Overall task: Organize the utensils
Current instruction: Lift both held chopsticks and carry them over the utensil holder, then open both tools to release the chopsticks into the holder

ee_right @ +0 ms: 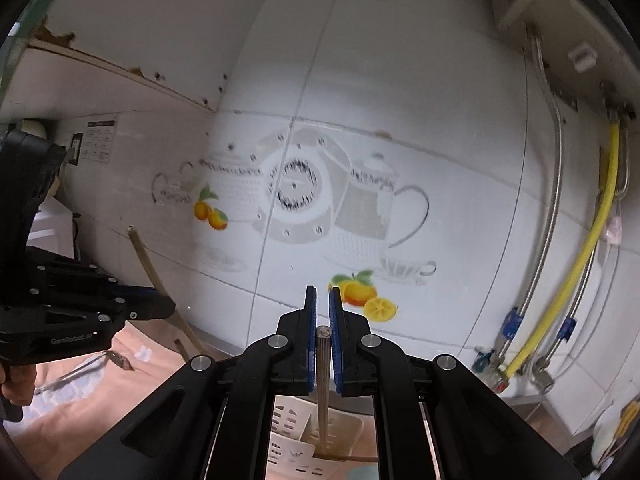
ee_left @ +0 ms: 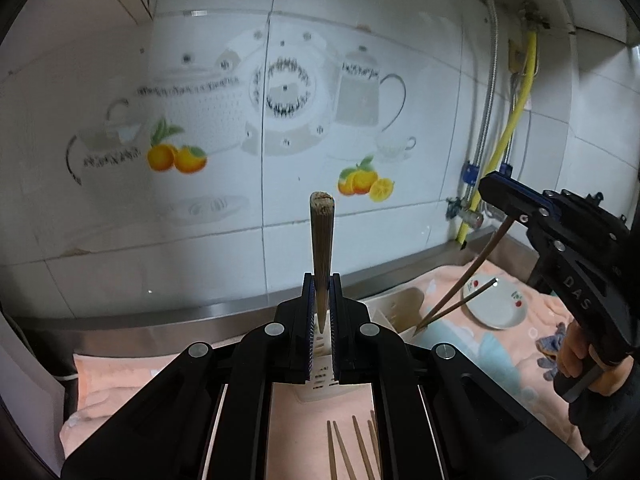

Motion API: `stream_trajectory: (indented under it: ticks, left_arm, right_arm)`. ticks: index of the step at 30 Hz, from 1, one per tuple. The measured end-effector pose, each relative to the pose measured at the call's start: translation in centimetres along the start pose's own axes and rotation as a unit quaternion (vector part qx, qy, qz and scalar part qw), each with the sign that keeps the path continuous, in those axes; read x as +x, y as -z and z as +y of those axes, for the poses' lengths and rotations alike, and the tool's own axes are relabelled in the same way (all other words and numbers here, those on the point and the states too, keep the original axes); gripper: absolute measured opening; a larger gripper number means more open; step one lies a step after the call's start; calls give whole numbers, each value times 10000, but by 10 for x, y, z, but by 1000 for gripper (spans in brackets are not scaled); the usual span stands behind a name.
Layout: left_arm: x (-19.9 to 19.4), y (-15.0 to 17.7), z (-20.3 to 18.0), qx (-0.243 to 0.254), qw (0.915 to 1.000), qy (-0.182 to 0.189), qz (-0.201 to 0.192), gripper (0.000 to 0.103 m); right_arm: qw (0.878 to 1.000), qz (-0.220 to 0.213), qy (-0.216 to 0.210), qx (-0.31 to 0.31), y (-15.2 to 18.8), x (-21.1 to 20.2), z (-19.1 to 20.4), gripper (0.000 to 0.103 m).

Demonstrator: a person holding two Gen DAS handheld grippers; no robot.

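Observation:
My left gripper is shut on a wooden chopstick that stands upright, thick end up, above the white slotted utensil holder. My right gripper is shut on another chopstick whose tip reaches down into the holder. In the left wrist view the right gripper holds that chopstick slanting into the holder, beside a second stick leaning there. Several loose chopsticks lie on the pink towel below my left gripper.
A small white plate with a cherry print sits on the towel at the right. A metal spoon or fork lies on the towel at the left of the right wrist view. A tiled wall stands behind; yellow hose and pipes at the right.

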State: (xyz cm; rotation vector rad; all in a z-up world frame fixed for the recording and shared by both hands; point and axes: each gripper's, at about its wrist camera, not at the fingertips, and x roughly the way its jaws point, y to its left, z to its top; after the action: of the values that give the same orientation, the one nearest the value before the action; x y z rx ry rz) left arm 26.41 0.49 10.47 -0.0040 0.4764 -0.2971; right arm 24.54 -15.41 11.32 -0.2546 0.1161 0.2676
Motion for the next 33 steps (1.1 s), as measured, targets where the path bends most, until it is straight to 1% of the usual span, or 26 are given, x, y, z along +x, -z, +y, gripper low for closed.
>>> stream_trajectory:
  ticks: [10,14,16,17,18,23,28,30,33]
  left_arm:
    - [28,14,0,85,9992,-33,380,6]
    - [29,16,0,78,9992,8,382,6]
    - [29,16,-2,101,9991,16,400,7]
    - [29,15,-3,119,9991,2,401,7]
    - [28,16,-4,139,9992,-32,379,7]
    - [22,16,-6,124,9993,3,339,8]
    - [0,20,-7,130,9997,-49,210,9]
    - [-8,22,-8,140,9997,-61,176,9]
    - [-23,31,-8,147,9997,-116,140,18]
  right_arm:
    - [9982,548,60,255,30,37,-14,6]
    - [9970,720,133,262,40,44,-19,7]
    - [9968,735,180,271,42,43,-21,11]
    - [9967,739,181,285,42,41,-21,14]
    - [9968,724,193,282,42,38,-22,18]
    - [9974,637,212,249,38,20,-22,31]
    - [9978,598,156,256,39,-6,-17,35]
    - [9977,600,135,272,42,-17,-13,39]
    - [9973,666,9,312,49,-35,-5,41]
